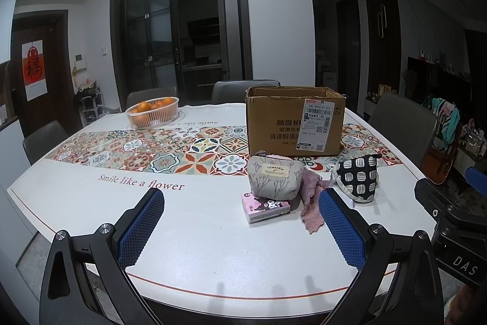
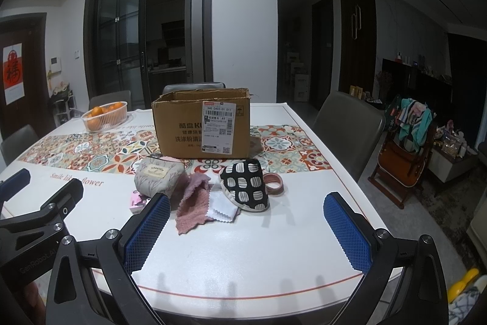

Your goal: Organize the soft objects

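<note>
An open cardboard box (image 1: pixel 293 124) (image 2: pixel 202 124) stands on the table's patterned runner. In front of it lie a grey pouch with a branch print (image 1: pixel 274 178) (image 2: pixel 158 175), a pink tissue pack (image 1: pixel 264 207) (image 2: pixel 138 199), a pink cloth (image 1: pixel 310 200) (image 2: pixel 193 203), a small white cloth (image 2: pixel 220 207), a black-and-white patterned pouch (image 1: pixel 357 177) (image 2: pixel 246 183) and a pink ring-shaped coil (image 2: pixel 273 183). My left gripper (image 1: pixel 240 209) is open and empty, short of the tissue pack. My right gripper (image 2: pixel 246 209) is open and empty, short of the cloths.
A white basket of oranges (image 1: pixel 152 111) (image 2: pixel 105 115) stands at the back left of the table (image 1: pixel 213 249). Grey chairs (image 2: pixel 347 127) surround it. The right gripper's body (image 1: pixel 450 221) shows at the right edge of the left wrist view.
</note>
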The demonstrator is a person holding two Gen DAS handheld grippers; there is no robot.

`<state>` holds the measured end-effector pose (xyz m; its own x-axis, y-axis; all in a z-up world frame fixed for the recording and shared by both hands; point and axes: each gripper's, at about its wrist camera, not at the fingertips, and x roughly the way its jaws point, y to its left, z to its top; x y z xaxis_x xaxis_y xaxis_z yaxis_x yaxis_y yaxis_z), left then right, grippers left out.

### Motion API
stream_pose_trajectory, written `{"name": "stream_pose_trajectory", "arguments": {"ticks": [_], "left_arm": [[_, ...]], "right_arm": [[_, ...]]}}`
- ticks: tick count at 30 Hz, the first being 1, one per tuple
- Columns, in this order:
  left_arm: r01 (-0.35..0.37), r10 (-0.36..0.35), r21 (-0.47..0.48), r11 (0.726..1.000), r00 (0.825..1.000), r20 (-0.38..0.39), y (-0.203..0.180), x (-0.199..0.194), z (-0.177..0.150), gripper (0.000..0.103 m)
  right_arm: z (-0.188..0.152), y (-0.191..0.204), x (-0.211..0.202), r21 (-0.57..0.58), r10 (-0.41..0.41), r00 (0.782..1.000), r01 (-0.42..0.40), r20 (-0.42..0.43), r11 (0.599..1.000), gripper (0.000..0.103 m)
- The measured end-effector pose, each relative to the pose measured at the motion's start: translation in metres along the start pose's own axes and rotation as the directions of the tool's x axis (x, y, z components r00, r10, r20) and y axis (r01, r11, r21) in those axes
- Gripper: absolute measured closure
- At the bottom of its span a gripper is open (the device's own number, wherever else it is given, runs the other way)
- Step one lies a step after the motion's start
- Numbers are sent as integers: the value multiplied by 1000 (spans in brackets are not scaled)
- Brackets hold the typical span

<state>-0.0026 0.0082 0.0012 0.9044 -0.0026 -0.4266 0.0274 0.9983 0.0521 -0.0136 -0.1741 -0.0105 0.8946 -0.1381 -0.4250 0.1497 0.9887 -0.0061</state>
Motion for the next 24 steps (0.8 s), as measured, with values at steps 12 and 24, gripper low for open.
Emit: {"name": "stream_pose_trajectory", "arguments": {"ticks": [12,24], "left_arm": [[61,-61,-12,998,998,-3,-1,8,-2,0],[28,-28,25,999,999,19,-13,40,0,0]], "right_arm": [[1,1,4,3,0,1000,0,10,1000,0],[9,-3,32,-11,1,1000,-1,16,1000,1]]}}
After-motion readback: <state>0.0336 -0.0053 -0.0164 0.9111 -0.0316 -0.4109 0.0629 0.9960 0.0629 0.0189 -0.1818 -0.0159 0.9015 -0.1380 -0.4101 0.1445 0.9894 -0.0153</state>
